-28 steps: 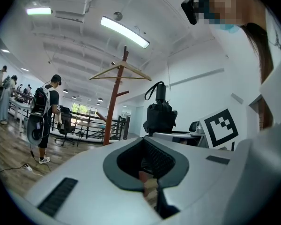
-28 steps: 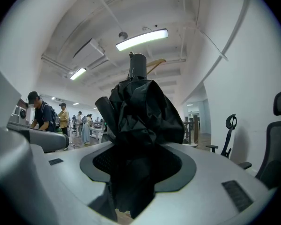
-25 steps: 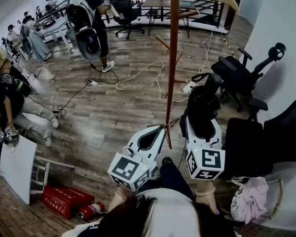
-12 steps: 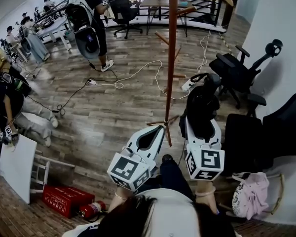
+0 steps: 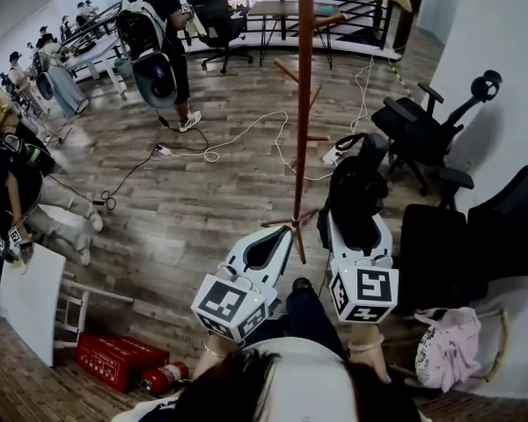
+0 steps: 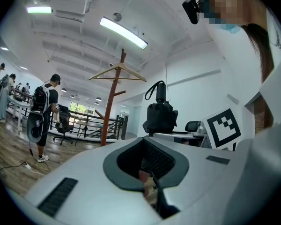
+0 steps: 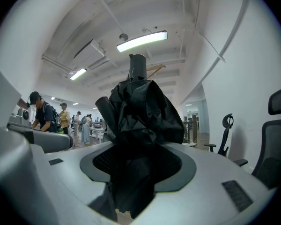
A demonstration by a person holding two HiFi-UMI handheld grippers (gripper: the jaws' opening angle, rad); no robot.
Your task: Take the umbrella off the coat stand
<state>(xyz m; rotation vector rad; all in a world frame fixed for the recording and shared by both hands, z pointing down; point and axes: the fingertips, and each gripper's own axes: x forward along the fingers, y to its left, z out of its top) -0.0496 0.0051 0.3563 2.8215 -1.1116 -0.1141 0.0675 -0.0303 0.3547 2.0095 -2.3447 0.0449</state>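
The right tool (image 5: 359, 227) is closed on the folded black umbrella (image 5: 356, 187); its jaws stand wide, and the cloth fills the space between the pads. The umbrella is upright in this tool, above the floor (image 5: 202, 200), near the right side of the stand (image 5: 303, 104) but apart from its pole. The left tool (image 5: 287, 235) is beside it, jaws together, with nothing between them.

**Cut off and covered around the stand**

The coat stand (image 5: 304, 104) loses its top to the head view's upper edge. Just right of it, the black umbrella (image 5: 356, 192) covers the jaw tips of the right gripper (image 5: 359, 222). Its lower end is buried between them. In the right gripper view it hides most of the stand. People (image 5: 60, 67) far left of the stand are too small to make out.
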